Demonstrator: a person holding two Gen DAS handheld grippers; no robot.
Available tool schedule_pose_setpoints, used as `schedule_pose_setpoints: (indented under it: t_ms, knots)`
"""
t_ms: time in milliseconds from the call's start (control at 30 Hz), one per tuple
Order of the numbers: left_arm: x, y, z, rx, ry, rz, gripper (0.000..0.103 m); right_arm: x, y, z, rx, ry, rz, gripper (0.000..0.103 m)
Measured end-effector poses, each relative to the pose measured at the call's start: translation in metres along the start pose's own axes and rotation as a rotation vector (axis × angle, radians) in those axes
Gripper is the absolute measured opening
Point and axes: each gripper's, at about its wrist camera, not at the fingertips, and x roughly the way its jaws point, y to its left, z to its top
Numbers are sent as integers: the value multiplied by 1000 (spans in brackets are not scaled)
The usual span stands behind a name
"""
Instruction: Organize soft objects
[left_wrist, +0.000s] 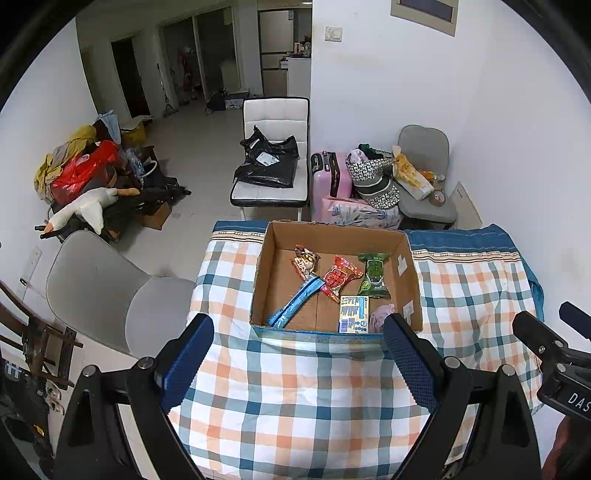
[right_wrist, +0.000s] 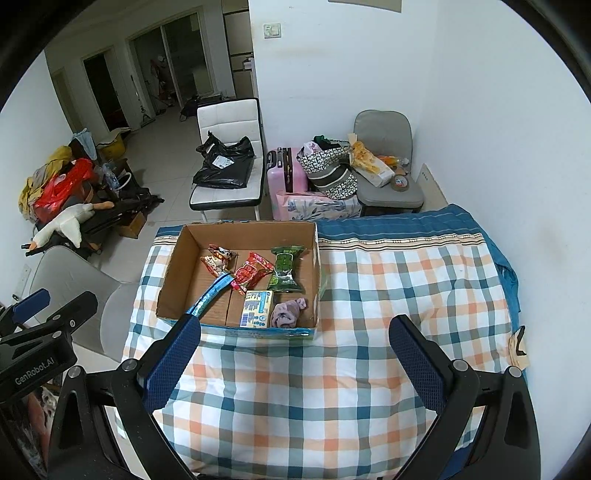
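An open cardboard box (left_wrist: 408, 258) (right_wrist: 173, 266) stands on a checked cloth. Inside lie a brown-and-red snack pack (left_wrist: 304, 260) (right_wrist: 218, 258), a red snack pack (left_wrist: 338, 277) (right_wrist: 251, 273), a green pack (left_wrist: 375, 275) (right_wrist: 284, 269), a blue strip pack (left_wrist: 295, 302) (right_wrist: 210, 295), a small yellow-and-blue carton (left_wrist: 354, 314) (right_wrist: 257, 308) and a crumpled mauve cloth (left_wrist: 380, 317) (right_wrist: 288, 314). My left gripper (left_wrist: 299, 369) is open and empty, held above the cloth just in front of the box. My right gripper (right_wrist: 295, 369) is open and empty, in front of the box's right corner.
The checked cloth (left_wrist: 295, 406) (right_wrist: 388, 295) covers the table. A grey chair (left_wrist: 110, 291) stands at the table's left. Behind are a white chair with a black bag (left_wrist: 269, 162), a pink suitcase (left_wrist: 332, 173) and bags. A cluttered pile with a plush goose (left_wrist: 88, 210) lies on the floor.
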Motion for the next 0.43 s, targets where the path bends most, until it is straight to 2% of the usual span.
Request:
schedule_pose_setpoints:
  t_ms: [433]
  knots:
    - [0, 0, -1, -1, -6, -3, 94, 0, -2, 0, 1, -3, -4, 103]
